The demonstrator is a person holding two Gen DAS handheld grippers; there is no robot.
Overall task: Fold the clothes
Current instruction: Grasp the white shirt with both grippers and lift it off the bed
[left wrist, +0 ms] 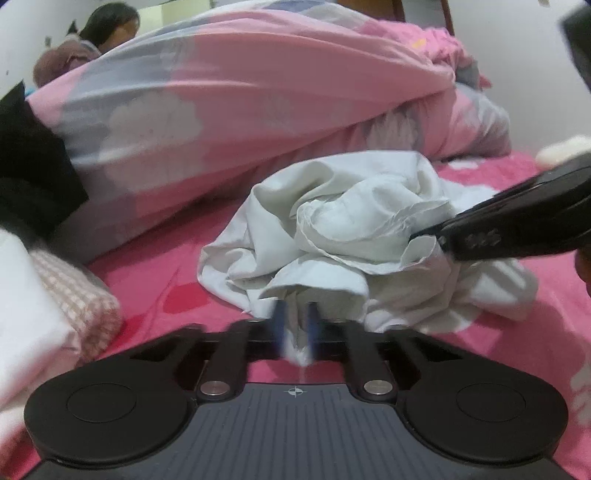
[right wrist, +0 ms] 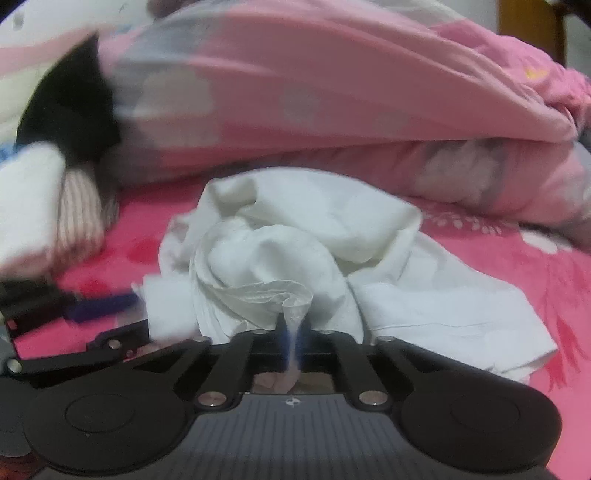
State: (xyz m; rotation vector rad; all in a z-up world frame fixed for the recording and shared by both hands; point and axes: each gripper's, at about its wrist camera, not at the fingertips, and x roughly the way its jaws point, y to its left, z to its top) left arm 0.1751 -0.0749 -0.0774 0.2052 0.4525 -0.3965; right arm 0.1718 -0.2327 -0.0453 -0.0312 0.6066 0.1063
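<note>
**Q:** What stage of the folding does this moment show?

**A:** The opening stage. The crumpled white cotton garment [left wrist: 332, 236] lies in a loose heap on the bright pink patterned bedsheet [left wrist: 155, 280], in front of the bulky pink quilt with white cloud print [left wrist: 229, 92]. No flat panel, straight edge or crease is visible, so in my judgement 0 folds have been made.

**Q:** How do the 2 grippers stand?

**A:** The left gripper [left wrist: 295, 325] has its blue-padded jaws drawn together on a small tuft of the white cloth at the near edge of the heap. The right gripper [right wrist: 293, 332] is likewise clamped on a thin pinch of the same garment, which funnels down between its pads. In the left wrist view the right gripper enters from the right and meets a ruffled hem of the heap. Both pictures are partly smeared, so the exact part of the garment each one holds cannot be told.

**Q:** What is already finished nearby?

**A:** At the left lie a white folded cloth [left wrist: 26, 295] and a pink-and-white checked fabric piece [left wrist: 77, 295], touching each other; whether they belong to this task cannot be told. A person [left wrist: 107, 29] is visible far behind the quilt.

**Q:** What remains?

**A:** Nearly everything, by this reading: the garment must be lifted or spread flat, its outline found, then folded and set aside. With 2 small pinches close together, the cloth may hang bunched rather than open out.
</note>
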